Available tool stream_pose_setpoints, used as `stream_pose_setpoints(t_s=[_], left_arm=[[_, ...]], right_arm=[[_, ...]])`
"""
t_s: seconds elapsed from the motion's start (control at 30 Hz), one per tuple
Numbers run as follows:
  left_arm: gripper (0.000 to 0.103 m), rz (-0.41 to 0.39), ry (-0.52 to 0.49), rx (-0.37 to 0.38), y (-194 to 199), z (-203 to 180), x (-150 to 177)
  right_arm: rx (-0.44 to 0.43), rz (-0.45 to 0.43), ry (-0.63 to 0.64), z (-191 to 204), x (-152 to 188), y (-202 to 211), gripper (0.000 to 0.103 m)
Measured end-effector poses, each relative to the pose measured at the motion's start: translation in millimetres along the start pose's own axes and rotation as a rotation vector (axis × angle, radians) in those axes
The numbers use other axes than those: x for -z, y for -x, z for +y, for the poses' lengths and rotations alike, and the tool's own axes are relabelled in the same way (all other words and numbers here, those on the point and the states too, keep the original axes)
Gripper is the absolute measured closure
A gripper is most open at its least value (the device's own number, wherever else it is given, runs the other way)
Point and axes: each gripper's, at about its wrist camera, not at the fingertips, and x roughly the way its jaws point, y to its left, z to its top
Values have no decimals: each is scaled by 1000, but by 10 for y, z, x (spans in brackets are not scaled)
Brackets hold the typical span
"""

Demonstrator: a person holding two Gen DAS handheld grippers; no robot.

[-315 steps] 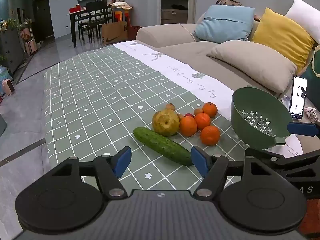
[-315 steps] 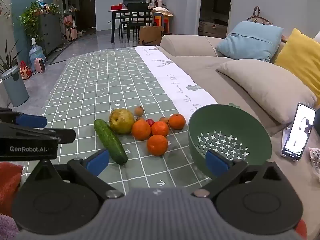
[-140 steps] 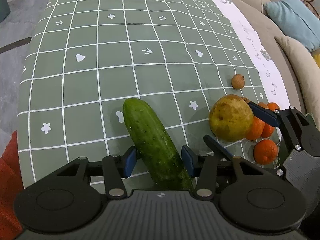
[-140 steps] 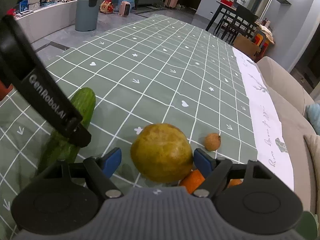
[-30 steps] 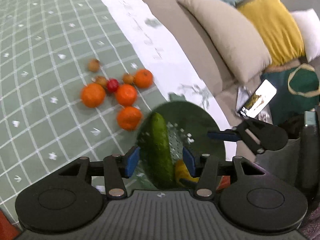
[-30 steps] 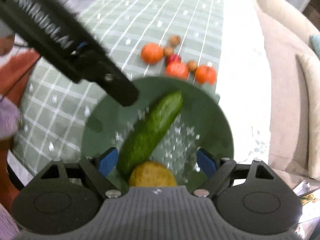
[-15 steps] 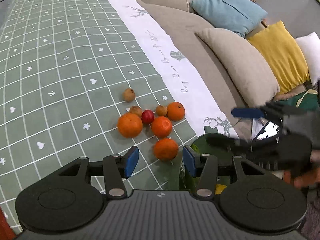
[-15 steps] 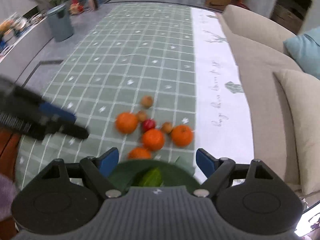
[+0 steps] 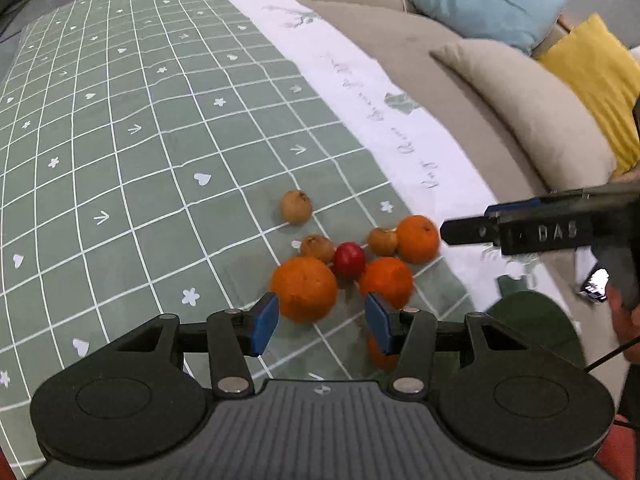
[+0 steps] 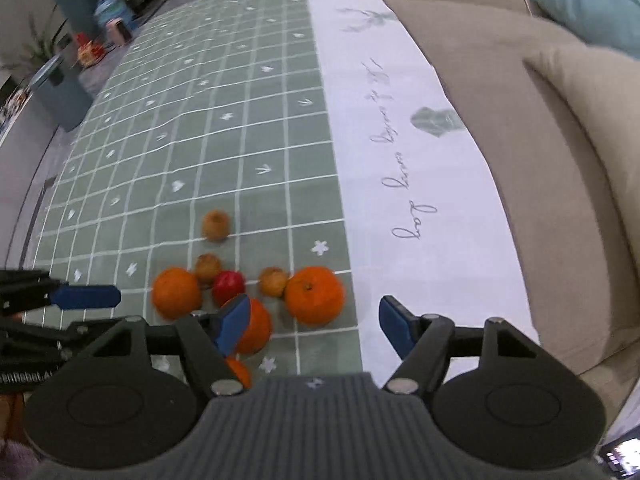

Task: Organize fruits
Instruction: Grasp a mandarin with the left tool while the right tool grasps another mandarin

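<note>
Four oranges (image 9: 304, 289), three small brown fruits (image 9: 296, 207) and a red one (image 9: 349, 259) lie clustered on the checked worktop (image 9: 160, 160), unsorted beside the green colander (image 9: 536, 324); left hand-held gripper (image 9: 322, 322) and right hand-held gripper (image 10: 314, 326) both gape empty.

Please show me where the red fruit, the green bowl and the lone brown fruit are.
red fruit (image 9: 349, 259), left wrist view, middle of its skin.
green bowl (image 9: 536, 316), left wrist view, its dark rim.
lone brown fruit (image 10: 216, 225), right wrist view, its centre.

Oranges (image 9: 304, 289) clustered on tablecloth (image 9: 120, 120) — bowl (image 9: 536, 328) right, sofa (image 9: 500, 128) beyond.
</note>
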Motion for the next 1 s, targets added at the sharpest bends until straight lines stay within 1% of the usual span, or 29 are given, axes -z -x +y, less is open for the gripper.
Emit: stream_pose_setpoints(t_s=[0.17, 0.27, 0.43, 0.47, 0.53, 0.6, 0.67, 0.7, 0.73, 0.87, 1.0], left_arm=[[42, 28, 2, -11, -187, 35, -5], [42, 27, -2, -13, -254, 44, -20], [42, 27, 4, -20, -339, 60, -60], [43, 27, 3, -20, -351, 58, -67], [50, 18, 2, -24, -358, 63, -77], [51, 15, -3, -17, -358, 64, -85], [52, 13, -13, -16, -355, 64, -80], [52, 12, -16, -16, -353, 62, -78], [53, 12, -20, -16, -346, 60, -74], [53, 10, -27, -20, -306, 43, -65], [53, 13, -13, -15, -274, 51, -55]], right_arm=[[-28, 39, -51, -88, -70, -266, 35], [-25, 65, -47, -86, -74, -394, 35], [-39, 88, -41, -76, -77, -484, 35], [-40, 92, -41, -76, -76, -497, 37], [-39, 104, -39, -75, -66, -524, 47], [-44, 113, -42, -79, -51, -552, 53], [-52, 114, -49, -84, -41, -563, 56], [-60, 112, -53, -81, -37, -562, 60], [-61, 111, -55, -72, -37, -556, 62], [-25, 106, -14, 5, -27, -527, 62], [-20, 93, -22, -11, -32, -534, 60]])
